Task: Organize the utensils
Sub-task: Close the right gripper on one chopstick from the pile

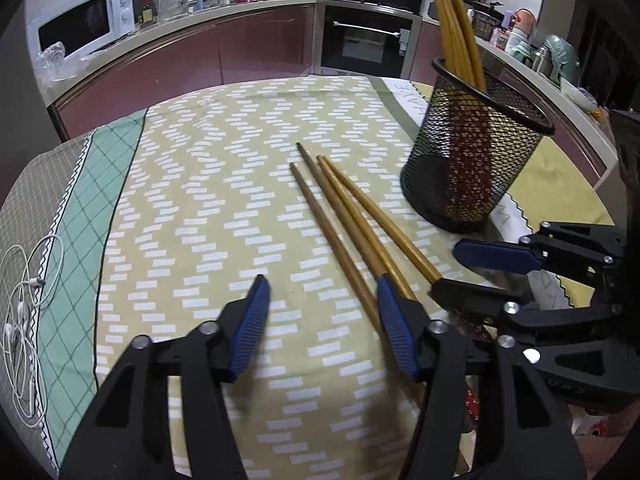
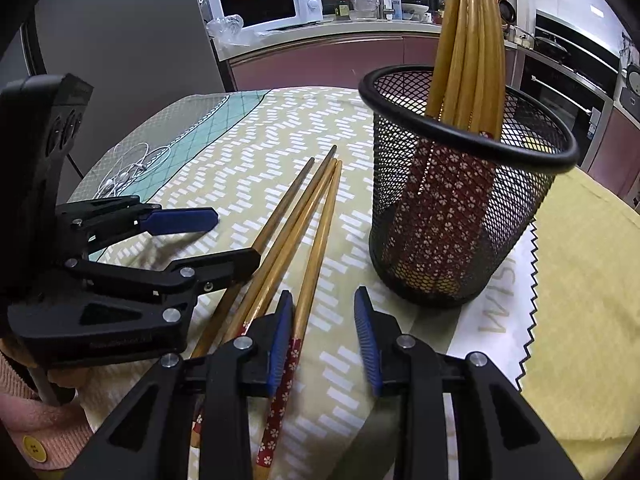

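Note:
Several wooden chopsticks [image 1: 340, 208] with red flowered ends lie side by side on the patterned cloth; they also show in the right wrist view [image 2: 304, 216]. A black mesh cup [image 1: 472, 152] at the right holds several more chopsticks [image 1: 456, 28] upright; it also shows in the right wrist view [image 2: 460, 200]. My left gripper [image 1: 320, 300] is open, low over the cloth, its right finger touching the loose chopsticks. My right gripper [image 2: 324, 312] is open, with the rightmost chopstick between its fingers near the left one. Each gripper shows in the other's view: the right one [image 1: 472, 272] and the left one [image 2: 224, 236].
White earphones [image 1: 24, 304] lie at the cloth's left edge. A yellow cloth [image 2: 580, 300] and a white zigzag-edged cloth [image 2: 500, 312] lie at the right. A kitchen counter with a microwave [image 1: 84, 24] and an oven [image 1: 364, 40] runs behind the table.

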### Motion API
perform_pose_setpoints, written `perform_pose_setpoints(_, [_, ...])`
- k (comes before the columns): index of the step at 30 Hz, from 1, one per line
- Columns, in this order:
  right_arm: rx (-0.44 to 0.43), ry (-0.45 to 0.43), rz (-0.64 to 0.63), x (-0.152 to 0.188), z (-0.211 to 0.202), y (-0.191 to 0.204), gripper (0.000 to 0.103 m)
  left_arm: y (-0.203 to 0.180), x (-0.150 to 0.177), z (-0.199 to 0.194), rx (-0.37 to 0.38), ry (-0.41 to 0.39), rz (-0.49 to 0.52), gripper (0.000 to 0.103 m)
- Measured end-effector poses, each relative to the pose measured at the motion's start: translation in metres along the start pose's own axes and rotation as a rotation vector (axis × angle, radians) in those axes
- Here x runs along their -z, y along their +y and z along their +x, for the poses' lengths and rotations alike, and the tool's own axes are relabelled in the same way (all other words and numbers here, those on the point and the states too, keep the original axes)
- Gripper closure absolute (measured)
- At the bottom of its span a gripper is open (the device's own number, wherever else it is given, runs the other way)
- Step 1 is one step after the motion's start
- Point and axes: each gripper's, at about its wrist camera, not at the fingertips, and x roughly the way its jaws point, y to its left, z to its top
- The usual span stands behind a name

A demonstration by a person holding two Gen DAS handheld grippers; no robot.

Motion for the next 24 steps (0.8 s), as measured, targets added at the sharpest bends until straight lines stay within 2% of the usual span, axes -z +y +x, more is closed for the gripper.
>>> perform_pose_setpoints(4, [0.016,-0.001,-0.011,-0.002,0.003,0.002,0.075,-0.006,-0.002,0.002,0.011,0.002,0.013,0.064])
perform_pose_setpoints(9, [0.017,-0.009,0.021,-0.004,0.003,-0.005,0.089,-0.004,-0.001,0.000,0.040,-0.002,-0.007,0.072])
perform_pose_setpoints(12, [0.005,-0.008,0.043,-0.003,0.002,-0.010,0.094,-0.001,0.001,-0.002,0.068,0.000,-0.027,0.081])
perform_pose_setpoints(14, [-0.011,-0.005,0.060,-0.003,0.001,-0.013,0.097,0.003,0.002,-0.003,0.087,0.002,-0.042,0.090])
perform_pose_setpoints(16, [-0.029,-0.004,0.079,-0.002,0.000,-0.015,0.097,0.003,0.003,-0.004,0.086,0.002,-0.047,0.095])
perform_pose_setpoints(19, [-0.045,-0.006,0.091,-0.001,-0.003,-0.018,0.097,0.006,0.005,-0.006,0.088,-0.005,-0.061,0.096])
perform_pose_setpoints(21, [-0.057,-0.012,0.094,0.001,-0.006,-0.018,0.097,0.008,0.006,-0.010,0.087,-0.012,-0.069,0.102])
perform_pose_setpoints(24, [-0.080,-0.027,0.085,0.004,-0.015,-0.017,0.097,0.010,0.007,-0.012,0.081,-0.012,-0.070,0.102])
